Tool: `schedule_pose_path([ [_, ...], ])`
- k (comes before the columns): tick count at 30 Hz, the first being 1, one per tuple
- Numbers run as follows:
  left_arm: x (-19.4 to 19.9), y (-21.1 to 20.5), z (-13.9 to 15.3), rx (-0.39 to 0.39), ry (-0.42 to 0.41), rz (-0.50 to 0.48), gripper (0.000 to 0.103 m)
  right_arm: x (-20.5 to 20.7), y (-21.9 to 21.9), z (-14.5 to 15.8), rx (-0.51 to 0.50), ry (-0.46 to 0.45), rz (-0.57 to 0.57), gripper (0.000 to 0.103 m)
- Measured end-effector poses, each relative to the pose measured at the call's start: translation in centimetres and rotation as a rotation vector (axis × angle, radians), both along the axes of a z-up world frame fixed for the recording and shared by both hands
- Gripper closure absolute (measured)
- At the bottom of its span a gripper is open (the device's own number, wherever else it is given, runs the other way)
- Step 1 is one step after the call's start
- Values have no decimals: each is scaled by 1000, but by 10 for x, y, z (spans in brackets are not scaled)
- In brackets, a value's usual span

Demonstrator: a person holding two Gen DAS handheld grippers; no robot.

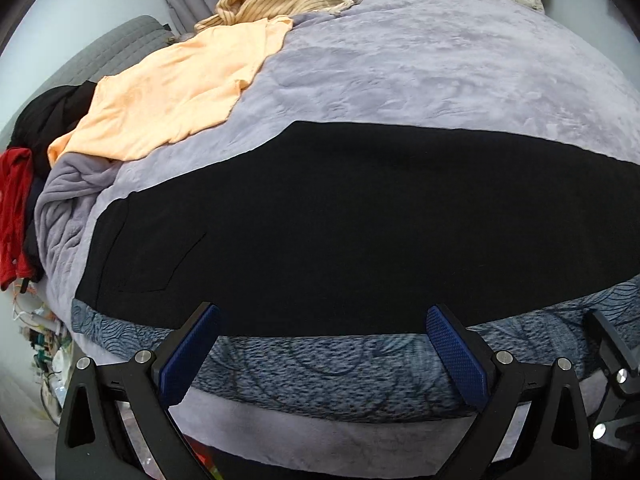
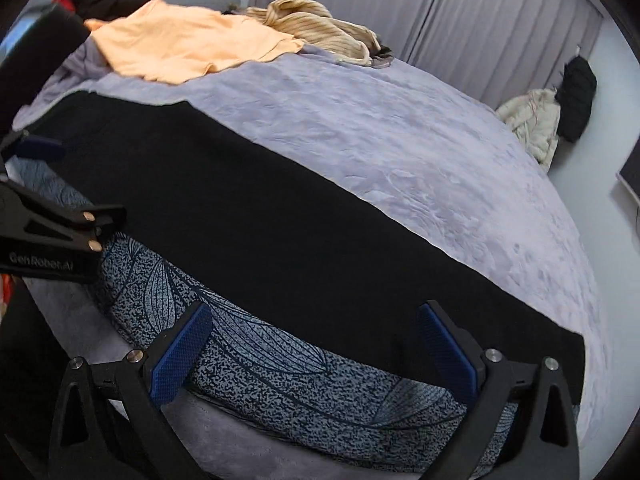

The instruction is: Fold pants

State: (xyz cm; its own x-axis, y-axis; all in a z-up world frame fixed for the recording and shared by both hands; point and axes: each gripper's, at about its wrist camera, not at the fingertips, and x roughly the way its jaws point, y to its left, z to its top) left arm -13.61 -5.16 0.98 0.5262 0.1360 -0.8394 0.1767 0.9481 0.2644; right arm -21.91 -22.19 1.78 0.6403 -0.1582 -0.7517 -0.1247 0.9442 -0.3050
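Black pants [image 1: 340, 220] lie flat along the near edge of a bed covered with a lavender blanket [image 1: 420, 72]. They look folded lengthwise, with a pocket seam at the left end. My left gripper [image 1: 322, 316] is open and empty at the pants' near edge, toward the waist end. My right gripper [image 2: 314, 316] is open and empty at the near edge of the pants [image 2: 260, 220], toward the leg end. The left gripper's body [image 2: 60, 236] shows at the left of the right wrist view.
An orange shirt [image 1: 176, 92] and a striped beige garment [image 1: 280, 0] lie at the far left of the bed. Black and red clothes [image 1: 24, 168] pile at the left edge. A patterned blue sheet [image 2: 260, 360] covers the mattress side. A cream jacket [image 2: 532, 124] hangs at the far right.
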Motion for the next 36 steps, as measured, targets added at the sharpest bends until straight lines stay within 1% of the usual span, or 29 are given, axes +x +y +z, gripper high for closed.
schedule_pose_path([
  [1, 1, 7, -1, -12, 4, 12, 0, 0, 1, -5, -30, 8, -1, 1],
  [2, 2, 15, 0, -27, 7, 26, 0, -2, -4, -8, -36, 10, -6, 1],
  [5, 0, 36, 0, -33, 7, 59, 0, -15, -38, -11, -51, 14, -85, 1],
  [7, -2, 52, -4, -16, 9, 76, 0, -27, -66, -9, -31, 22, -139, 1],
  [8, -3, 60, -7, -4, 16, 87, 0, -32, -80, -8, -4, 31, -168, 1],
  [11, -4, 88, -18, 29, 33, 154, 0, -39, -112, -5, 31, 53, -250, 1],
  [13, -2, 107, -21, 7, 49, 208, 0, -40, -119, -4, 56, 62, -277, 0],
  [14, -1, 116, -22, -11, 61, 236, 0, -38, -117, -4, 49, 69, -285, 0],
  [15, 0, 126, -21, -28, 71, 265, 0, -36, -112, -2, 20, 73, -289, 0],
  [17, 1, 140, -19, -30, 71, 309, 0, -33, -95, 6, -36, 46, -263, 0],
  [18, 0, 145, -18, -19, 63, 331, 0, -33, -84, 12, -39, 27, -229, 1],
  [19, 0, 151, -14, -11, 50, 351, 0, -31, -73, 17, -25, 10, -187, 0],
  [20, -2, 157, -11, -21, 33, 365, 0, -28, -60, 21, -1, -1, -143, 0],
  [22, -2, 172, -1, -76, 3, 396, 0, -17, -35, 24, 52, -4, -60, 0],
  [25, 3, 191, 1, -163, -6, 445, 0, 1, 8, 20, 76, -8, 70, 0],
  [26, 6, 197, -3, -166, -3, 457, 0, 6, 23, 15, 66, -3, 116, 0],
  [28, 13, 209, -15, -126, 8, 488, 0, 15, 41, 0, 10, 23, 167, 1],
  [29, 15, 219, -19, -126, 15, 508, 0, 18, 46, -6, -13, 29, 172, 1],
  [30, 15, 232, -22, -157, 22, 532, 0, 19, 43, -9, -6, 33, 173, 1],
  [32, 15, 255, -26, -219, 33, 586, 0, 20, 26, -10, 51, 54, 140, 1],
  [33, 14, 267, -27, -234, 33, 616, 0, 20, 15, -11, 68, 69, 113, 0],
  [36, 12, 293, -27, -233, 19, 687, 0, 16, -20, -15, 87, 98, 25, 0],
])
